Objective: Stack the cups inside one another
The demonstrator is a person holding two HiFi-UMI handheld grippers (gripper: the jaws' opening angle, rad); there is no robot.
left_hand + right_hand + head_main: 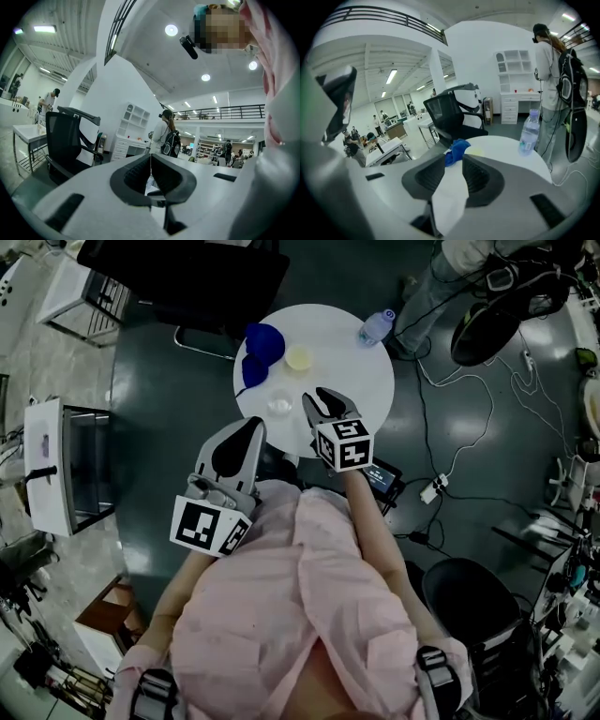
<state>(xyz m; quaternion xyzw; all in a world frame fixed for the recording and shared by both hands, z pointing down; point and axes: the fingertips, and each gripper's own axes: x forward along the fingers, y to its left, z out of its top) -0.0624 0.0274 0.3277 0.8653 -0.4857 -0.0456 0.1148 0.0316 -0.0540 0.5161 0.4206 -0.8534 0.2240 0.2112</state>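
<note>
Stacking looks unstarted: 2 blue plastic cups, a pale yellow cup and a clear cup sit loose on the round white bench. The right gripper has its fingers half-open and empty; the left gripper has its fingers closed.

**Surroundings, seen from above.** A round white desk stands on a dark floor. A clear water bottle is upright near the desk's far right edge. Just beyond the desk is a black office chair. At the left stands a white cart with an open metal frame. Cables trail over the floor at the right, and a white power strip lies among them. A second black chair sits at the lower right.

**Background, gripper views.** A standing person wears a black backpack. A white shelf unit stands against the wall. A railed balcony runs across the hall, with round ceiling lights overhead.
</note>
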